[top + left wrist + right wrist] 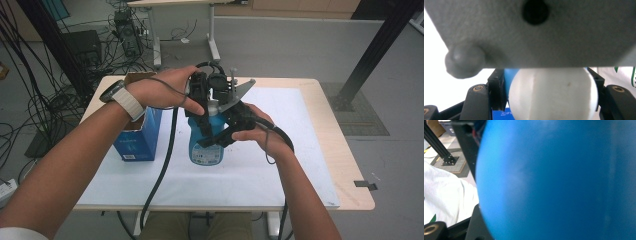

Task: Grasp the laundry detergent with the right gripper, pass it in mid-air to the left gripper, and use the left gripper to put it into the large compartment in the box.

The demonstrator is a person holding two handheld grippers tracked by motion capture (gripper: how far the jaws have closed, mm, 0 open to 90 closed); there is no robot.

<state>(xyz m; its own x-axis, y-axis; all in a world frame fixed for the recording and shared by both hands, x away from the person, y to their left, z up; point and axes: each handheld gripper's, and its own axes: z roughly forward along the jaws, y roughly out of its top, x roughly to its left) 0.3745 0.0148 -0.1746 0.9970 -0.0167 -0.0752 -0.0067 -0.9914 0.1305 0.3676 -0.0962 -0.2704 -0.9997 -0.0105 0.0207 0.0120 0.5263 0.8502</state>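
Observation:
A blue plastic bottle (205, 149) with a white label stands upright on the white sheet in the middle of the table. My left gripper (202, 96) comes down over its top and is shut on the round white cap (552, 95), which sits between the black jaws in the left gripper view. My right gripper (223, 134) reaches in from the right and is shut on the bottle's blue body (554, 180). The right gripper's grey three-cornered plate (536, 32) lies just above the cap.
A blue cardboard box (138, 136), its top open, stands left of the bottle under the left wrist. A white sheet (285, 150) covers most of the light wooden table (345, 165). Cables trail off the front edge. Black frame posts stand on the floor beyond.

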